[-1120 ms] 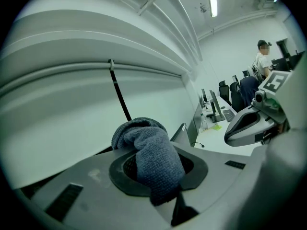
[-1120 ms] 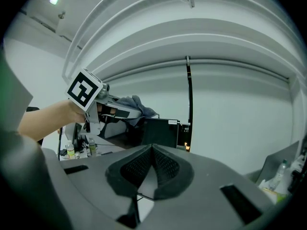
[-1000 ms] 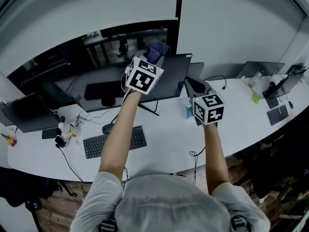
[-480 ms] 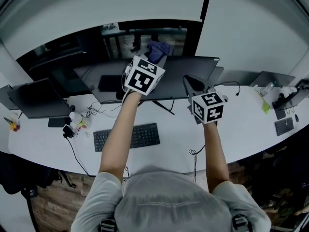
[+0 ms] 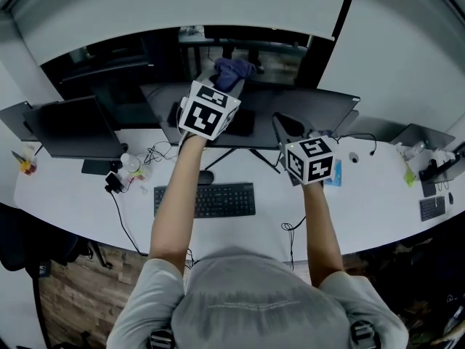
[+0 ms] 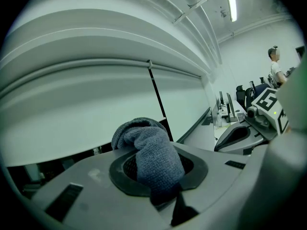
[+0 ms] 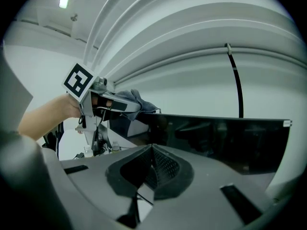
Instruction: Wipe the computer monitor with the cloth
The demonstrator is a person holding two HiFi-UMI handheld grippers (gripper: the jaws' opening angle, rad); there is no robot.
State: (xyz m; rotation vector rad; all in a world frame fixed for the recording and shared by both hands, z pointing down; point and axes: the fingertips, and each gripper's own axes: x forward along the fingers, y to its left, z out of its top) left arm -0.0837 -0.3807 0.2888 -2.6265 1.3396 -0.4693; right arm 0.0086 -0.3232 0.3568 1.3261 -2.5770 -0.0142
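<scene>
The black computer monitor [image 5: 305,111] stands at the back of the white desk [image 5: 363,209]. My left gripper [image 5: 221,86] is shut on a bunched blue-grey cloth [image 5: 231,71], which it holds at the monitor's top edge, left of the middle. The cloth [image 6: 154,159] fills the left gripper view, bulging out between the jaws. My right gripper [image 5: 287,127] hovers in front of the screen's middle, shut, with nothing in it. The right gripper view shows the dark screen [image 7: 225,138] close ahead and the left gripper [image 7: 112,104] with the cloth [image 7: 139,99] at its upper left.
A keyboard [image 5: 205,200] and a mouse [image 5: 205,177] lie below the monitor. A second dark monitor [image 5: 73,126] stands at the left, with cables and small items [image 5: 123,173] beside it. Laptops [image 5: 414,133] sit at the far right. A person [image 6: 276,68] stands far off.
Both grippers have moved left along the monitor, the left one carrying the cloth along the top edge from near the right end towards the left. The head view has swung left with them.
</scene>
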